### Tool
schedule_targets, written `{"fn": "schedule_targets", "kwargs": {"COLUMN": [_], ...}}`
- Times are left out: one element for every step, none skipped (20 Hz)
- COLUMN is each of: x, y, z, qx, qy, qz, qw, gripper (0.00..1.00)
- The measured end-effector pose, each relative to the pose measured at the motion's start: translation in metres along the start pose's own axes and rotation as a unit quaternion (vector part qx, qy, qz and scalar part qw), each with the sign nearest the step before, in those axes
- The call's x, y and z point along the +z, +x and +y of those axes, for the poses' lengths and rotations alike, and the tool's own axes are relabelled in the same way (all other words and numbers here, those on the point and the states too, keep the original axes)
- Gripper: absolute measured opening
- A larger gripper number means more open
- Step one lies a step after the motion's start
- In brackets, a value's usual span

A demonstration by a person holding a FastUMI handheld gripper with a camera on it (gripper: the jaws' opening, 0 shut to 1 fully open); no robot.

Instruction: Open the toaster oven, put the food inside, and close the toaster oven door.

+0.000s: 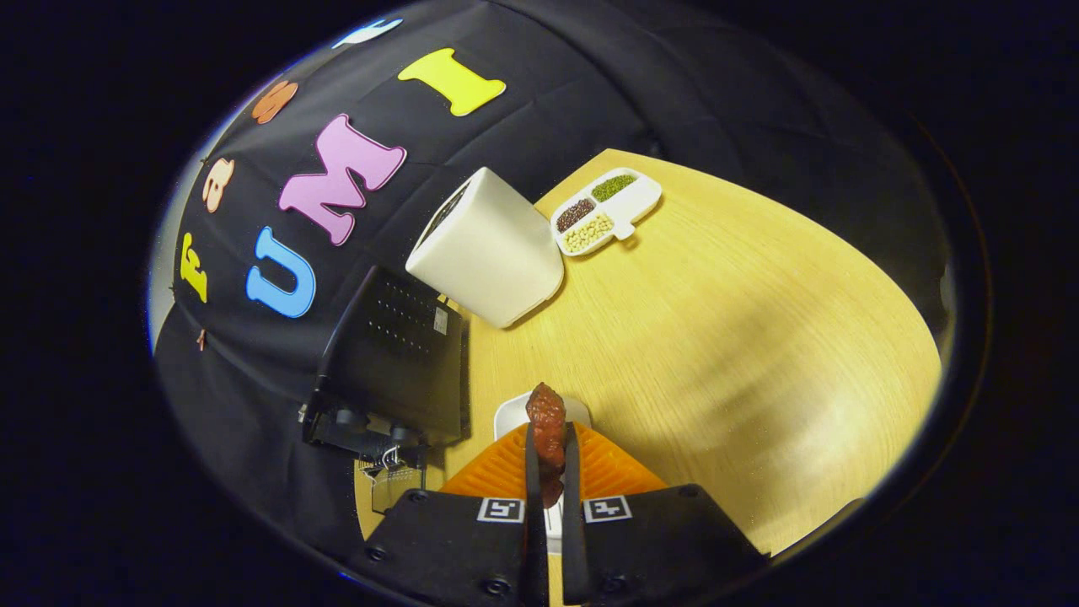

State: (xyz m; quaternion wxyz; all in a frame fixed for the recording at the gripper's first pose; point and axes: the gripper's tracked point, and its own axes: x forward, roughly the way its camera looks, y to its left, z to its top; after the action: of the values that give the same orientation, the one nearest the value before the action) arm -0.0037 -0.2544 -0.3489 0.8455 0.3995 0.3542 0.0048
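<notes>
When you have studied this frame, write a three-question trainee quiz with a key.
1. True or false: the gripper is shut on the reddish-brown chunk of food.
2. How many compartments of the white divided dish on the light wooden table hold beans or grains? A) two B) three C) five
3. Fill in: between the black metal toaster oven and the divided dish stands a ____ rounded box-shaped appliance.

Key: 1 true, both fingers press on the food; 2 B; 3 white.
</notes>
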Motion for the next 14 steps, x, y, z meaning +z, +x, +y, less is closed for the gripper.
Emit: {"fn": "schedule_targets", "kwargs": {"x": [0.004, 0.008, 0.01, 0.013, 0.014, 0.015, 0.013, 0.01, 0.004, -0.002, -0.011, -0.02, -0.033, -0.046], "y": [-0.006, -0.011, -0.017, -0.023, -0.029, -0.033, -0.037, -0.039, -0.041, -0.041, -0.042, -0.041, -0.042, -0.04], "z": [0.005, 0.01, 0.016, 0.028, 0.041, 0.056, 0.071, 0.088, 0.106, 0.124, 0.139, 0.155, 0.17, 0.184], "qx": [0.002, 0.002, 0.005, 0.01, 0.018, 0.028, 0.038, 0.049, 0.06, 0.07, 0.08, 0.089, 0.097, 0.105], "qy": [0.0, -0.005, -0.008, -0.011, -0.014, -0.016, -0.018, -0.019, -0.021, -0.023, -0.024, -0.028, -0.032, -0.034], "qz": [-0.007, -0.015, -0.022, -0.03, -0.037, -0.044, -0.048, -0.052, -0.053, -0.052, -0.051, -0.047, -0.041, -0.034], "qw": [1.0, 1.0, 1.0, 0.999, 0.999, 0.999, 0.998, 0.997, 0.997, 0.996, 0.995, 0.995, 0.994, 0.993], "gripper": [0.11, 0.11, 0.11, 0.11, 0.11, 0.11, 0.11, 0.11, 0.11, 0.11, 0.11, 0.11, 0.11, 0.11]}}
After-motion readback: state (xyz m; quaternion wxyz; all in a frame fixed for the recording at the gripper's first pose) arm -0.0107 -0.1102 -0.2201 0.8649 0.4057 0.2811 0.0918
